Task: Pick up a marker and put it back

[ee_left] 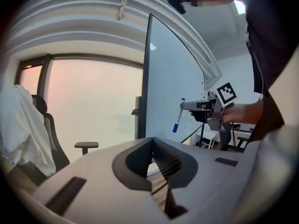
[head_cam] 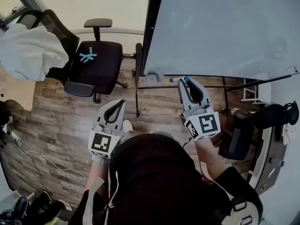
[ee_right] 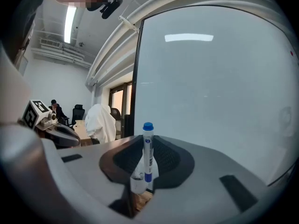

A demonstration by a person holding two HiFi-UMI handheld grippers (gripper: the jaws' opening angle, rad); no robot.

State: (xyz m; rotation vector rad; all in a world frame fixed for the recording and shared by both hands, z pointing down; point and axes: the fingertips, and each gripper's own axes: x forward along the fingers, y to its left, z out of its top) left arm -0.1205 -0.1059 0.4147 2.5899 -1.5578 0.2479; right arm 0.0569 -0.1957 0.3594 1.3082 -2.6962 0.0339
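Showing the right gripper (head_cam: 185, 81) clamped on a marker (head_cam: 177, 79) close in front of the whiteboard (head_cam: 225, 27), near its lower edge; whether the marker touches the board cannot be told from the head view.

Right gripper view: the jaws are closed on the white barrel of the marker (ee_right: 147, 153); the blue-capped end stands clear of the pads, so the hold sits toward the opposite end rather than at mid-length. The left gripper view confirms this: the marker (ee_left: 177, 115) hangs crosswise from the tips of the right gripper (ee_left: 187, 106), most of its length projecting.

The left gripper (head_cam: 120, 104) is held low and well apart from the board, over the wooden floor (head_cam: 56, 116); its jaws are together with nothing between them (ee_left: 159, 168).

Handling, as a judgement: the marker is light, stiff and smooth-sided; a round plastic barrel may swivel or slide between flat pads, the more so when gripped off-centre. A firm pinch should do it no harm; the cap is the part likeliest to pull loose, so the barrel is the better place to hold. For setting it back, a grip nearer the middle would give steadier control; the long free end could knock the board or its frame (head_cam: 145, 36).

An office chair (head_cam: 96, 64) stands at the left, unconcerned.
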